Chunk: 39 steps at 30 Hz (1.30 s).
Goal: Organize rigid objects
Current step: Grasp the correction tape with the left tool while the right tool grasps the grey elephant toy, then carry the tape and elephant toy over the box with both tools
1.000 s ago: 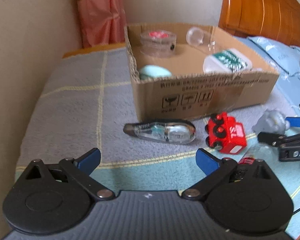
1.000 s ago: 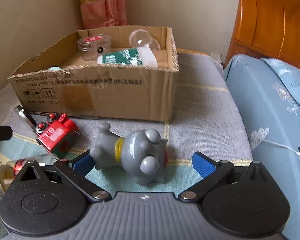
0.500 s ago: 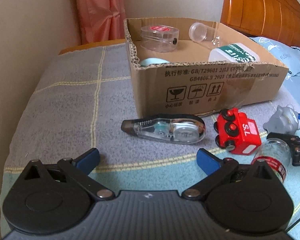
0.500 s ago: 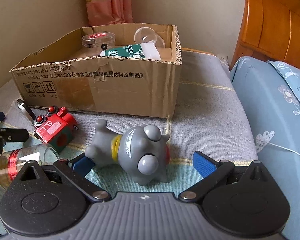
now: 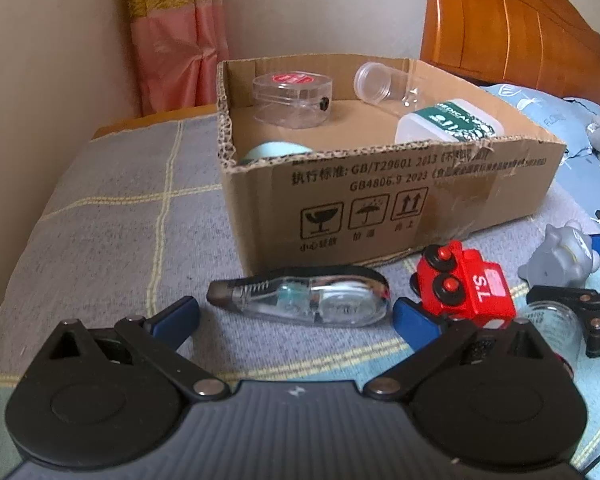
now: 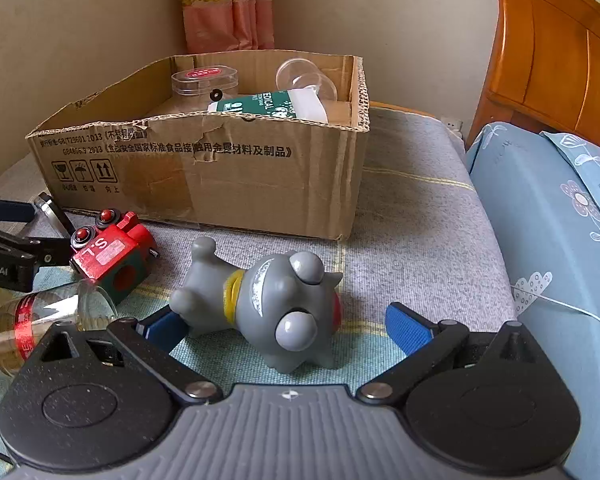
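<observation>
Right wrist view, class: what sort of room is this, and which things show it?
Most likely a bedroom: a wooden headboard, a blue floral pillow and a curtain by the wall. A cardboard box sits on the blanket.

Pretty clearly someone's bedroom at home. There's a carved orange wooden headboard in the far right corner, and a light blue flower-print pillow along the right edge of the bed. The bed itself is covered with a grey blanket with thin yellow check lines. A pink curtain with a gold band hangs in the back corner against plain beige walls. A wall socket sits low by the headboard. Household odds and ends lie scattered on the blanket around a worn cardboard box, so definitely lived-in, not a lab
</observation>
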Each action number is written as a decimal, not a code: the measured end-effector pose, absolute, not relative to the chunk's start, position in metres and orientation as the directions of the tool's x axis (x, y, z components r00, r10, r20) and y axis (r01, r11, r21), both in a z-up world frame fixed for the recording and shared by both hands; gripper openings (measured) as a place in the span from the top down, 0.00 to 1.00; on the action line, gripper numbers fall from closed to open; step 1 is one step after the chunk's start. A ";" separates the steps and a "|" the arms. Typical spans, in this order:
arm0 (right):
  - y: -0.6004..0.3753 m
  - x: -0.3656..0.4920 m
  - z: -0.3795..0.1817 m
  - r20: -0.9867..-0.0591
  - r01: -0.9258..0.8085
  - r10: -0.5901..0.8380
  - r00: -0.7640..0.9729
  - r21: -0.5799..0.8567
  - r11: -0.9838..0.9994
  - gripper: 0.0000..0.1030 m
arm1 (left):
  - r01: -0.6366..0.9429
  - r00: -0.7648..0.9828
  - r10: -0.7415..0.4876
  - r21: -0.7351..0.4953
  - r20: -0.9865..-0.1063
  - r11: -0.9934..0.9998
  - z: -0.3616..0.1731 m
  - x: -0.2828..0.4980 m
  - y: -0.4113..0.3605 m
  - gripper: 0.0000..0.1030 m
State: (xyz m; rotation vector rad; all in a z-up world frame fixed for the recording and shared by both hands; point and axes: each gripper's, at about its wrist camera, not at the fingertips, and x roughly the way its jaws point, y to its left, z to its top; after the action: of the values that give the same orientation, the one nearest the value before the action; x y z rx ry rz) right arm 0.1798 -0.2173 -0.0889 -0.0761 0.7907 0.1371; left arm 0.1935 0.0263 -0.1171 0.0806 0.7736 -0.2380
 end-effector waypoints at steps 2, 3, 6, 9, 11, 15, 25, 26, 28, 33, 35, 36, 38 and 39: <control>-0.217 0.180 -0.089 -0.712 -0.154 0.096 0.695 -0.017 0.988 0.00 | 0.248 0.694 -0.191 -0.018 -0.694 0.969 -0.118 0.194 0.027 0.03; -0.217 0.181 -0.089 -0.712 -0.155 0.096 0.695 -0.017 0.988 0.00 | 0.254 0.696 -0.197 -0.021 -0.690 0.967 -0.117 0.195 0.027 0.03; -0.217 0.181 -0.089 -0.712 -0.157 0.098 0.695 -0.018 0.987 0.00 | 0.261 0.701 -0.209 -0.027 -0.682 0.965 -0.117 0.194 0.028 0.05; -0.217 0.181 -0.089 -0.712 -0.162 0.101 0.695 -0.019 0.987 0.00 | 0.267 0.711 -0.207 -0.014 -0.672 0.963 -0.116 0.194 0.027 0.08; -0.218 0.181 -0.088 -0.711 -0.164 0.102 0.696 -0.019 0.986 0.00 | 0.273 0.709 -0.209 -0.010 -0.673 0.962 -0.116 0.194 0.026 0.11; -0.218 0.181 -0.088 -0.713 -0.161 0.101 0.694 -0.017 0.987 0.00 | 0.277 0.712 -0.210 -0.007 -0.670 0.961 -0.116 0.193 0.025 0.13; -0.208 0.185 -0.080 -0.726 -0.149 0.143 0.673 0.056 0.987 0.00 | 0.277 0.709 -0.206 -0.002 -0.674 0.961 -0.115 0.192 0.024 0.13; -0.207 0.185 -0.080 -0.727 -0.151 0.145 0.671 0.057 0.987 0.02 | 0.278 0.710 -0.206 0.000 -0.674 0.960 -0.115 0.192 0.024 0.13; -0.205 0.186 -0.078 -0.729 -0.149 0.141 0.670 0.054 0.987 0.09 | 0.277 0.710 -0.202 0.004 -0.675 0.961 -0.115 0.191 0.024 0.13; -0.203 0.187 -0.075 -0.742 -0.139 0.097 0.664 0.005 0.990 0.24 | 0.285 0.707 -0.190 0.029 -0.682 0.958 -0.113 0.191 0.023 0.13; -0.204 0.186 -0.075 -0.744 -0.149 0.096 0.661 -0.005 0.989 0.24 | 0.302 0.699 -0.187 0.049 -0.690 0.952 -0.110 0.190 0.023 0.13; -0.203 0.185 -0.074 -0.746 -0.159 0.097 0.659 -0.012 0.987 0.25 | 0.312 0.694 -0.186 0.058 -0.695 0.948 -0.109 0.190 0.022 0.13; -0.204 0.184 -0.072 -0.748 -0.174 0.097 0.657 -0.025 0.984 0.25 | 0.325 0.689 -0.191 0.063 -0.699 0.944 -0.105 0.188 0.024 0.13; -0.204 0.182 -0.070 -0.747 -0.183 0.098 0.657 -0.032 0.983 0.25 | 0.328 0.686 -0.192 0.062 -0.702 0.943 -0.103 0.188 0.025 0.13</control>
State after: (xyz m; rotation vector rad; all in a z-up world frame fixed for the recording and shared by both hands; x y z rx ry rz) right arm 0.1823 -0.2044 -0.0698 -0.1081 0.8388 0.1595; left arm 0.1877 0.0252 -0.1027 0.1887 0.7619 -0.2934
